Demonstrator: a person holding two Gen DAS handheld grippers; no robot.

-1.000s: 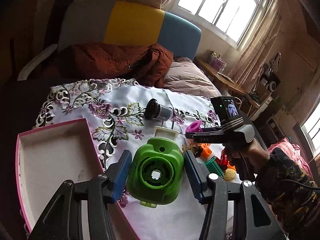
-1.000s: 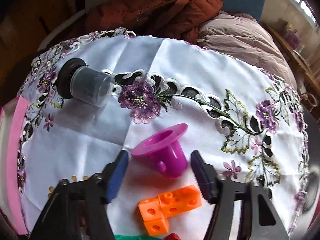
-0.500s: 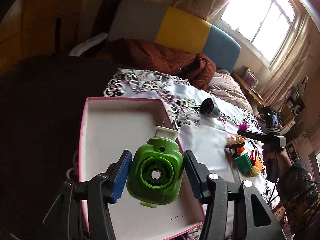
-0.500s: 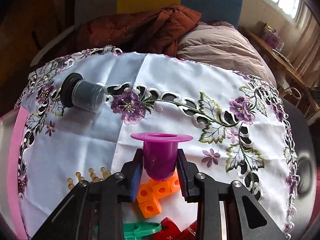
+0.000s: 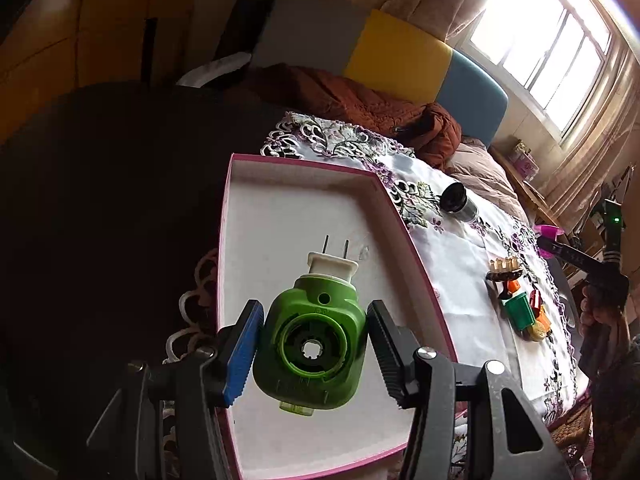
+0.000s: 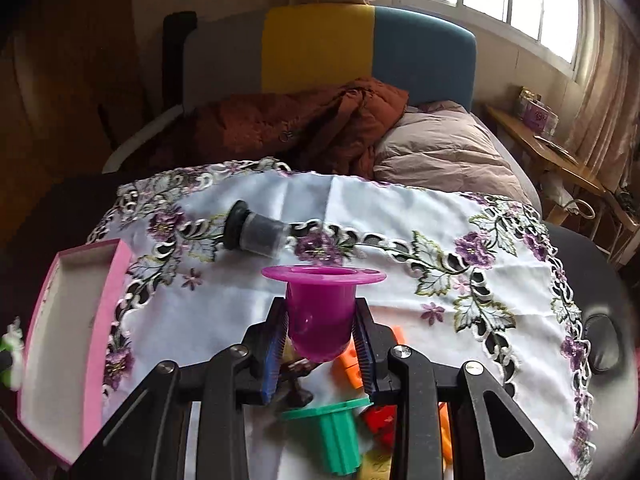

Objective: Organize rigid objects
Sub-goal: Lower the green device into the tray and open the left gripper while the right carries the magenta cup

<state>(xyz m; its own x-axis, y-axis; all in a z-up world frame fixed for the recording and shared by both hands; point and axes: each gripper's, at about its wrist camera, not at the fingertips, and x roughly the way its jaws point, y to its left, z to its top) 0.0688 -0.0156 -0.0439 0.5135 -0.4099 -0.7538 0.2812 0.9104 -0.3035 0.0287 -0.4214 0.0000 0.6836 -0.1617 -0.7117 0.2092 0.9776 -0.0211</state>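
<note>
The green plug-in device sits clamped between the pads of my left hand-held gripper, its two prongs pointing away from me, hanging over the open white floor of the pink-rimmed box; to set it down well I judge I should lower it until its back is close to the box floor, keep it level and away from the near wall, and only then let the pads part, so it does not tumble onto its prongs. My right hand-held gripper is clenched on the purple flanged cup, rim up, lifted clear of the embroidered cloth on the counter, above the orange block and green piece; the black-capped jar lies on its side farther off. A second ago the green device hung over the cloth beside the box, and the purple cup lay tipped on the cloth between parted pads; now the one is over the box and the other gripped and raised.
</note>
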